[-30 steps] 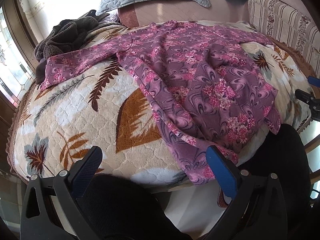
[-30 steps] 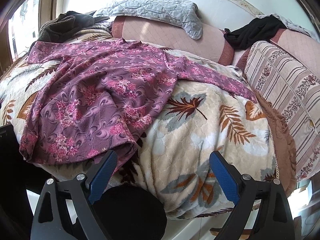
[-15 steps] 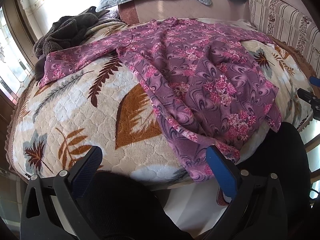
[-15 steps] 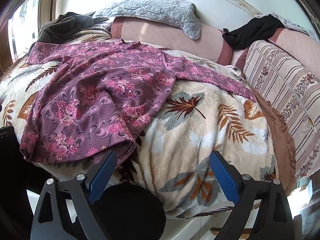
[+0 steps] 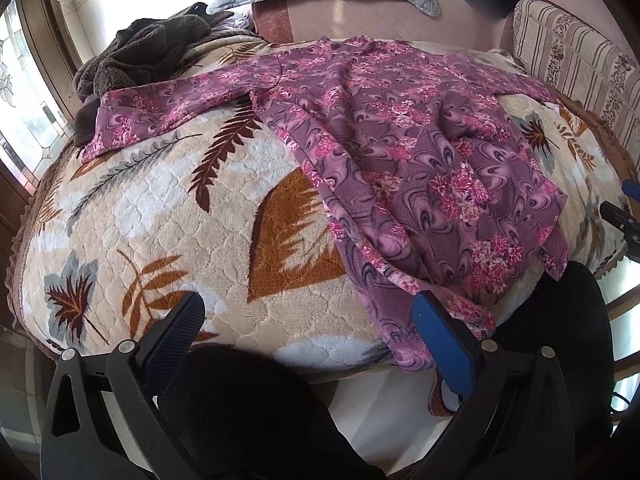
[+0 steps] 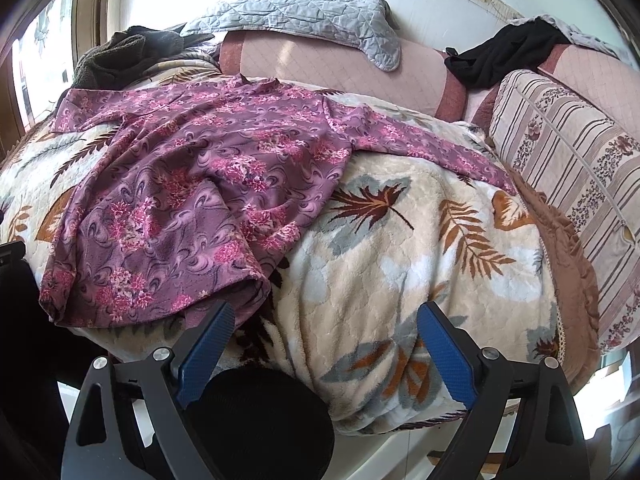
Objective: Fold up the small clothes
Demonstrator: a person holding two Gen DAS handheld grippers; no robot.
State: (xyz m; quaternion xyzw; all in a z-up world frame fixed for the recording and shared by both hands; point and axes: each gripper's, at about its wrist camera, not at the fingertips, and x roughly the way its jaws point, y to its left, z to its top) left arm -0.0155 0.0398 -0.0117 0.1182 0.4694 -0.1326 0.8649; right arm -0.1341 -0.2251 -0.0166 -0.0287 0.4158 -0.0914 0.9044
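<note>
Across the bed (image 5: 168,216) a purple shirt (image 5: 400,140) lies unfolded, hem at the near edge. Left claw (image 5: 304,312) and right claw (image 6: 324,320) hover released; next probably calls for gripping the hem corners.

Purple floral long-sleeved top (image 5: 400,140) (image 6: 192,184) found spread unfolded and rumpled on leaf-patterned blanket (image 5: 160,220) (image 6: 400,248). Collar toward far edge, hem draped over near edge. One sleeve stretched toward far left corner, the other toward right edge. Body creased in loose ridges; lower right corner of hem turned under. Pink flower clusters on swirled mauve ground.
</note>
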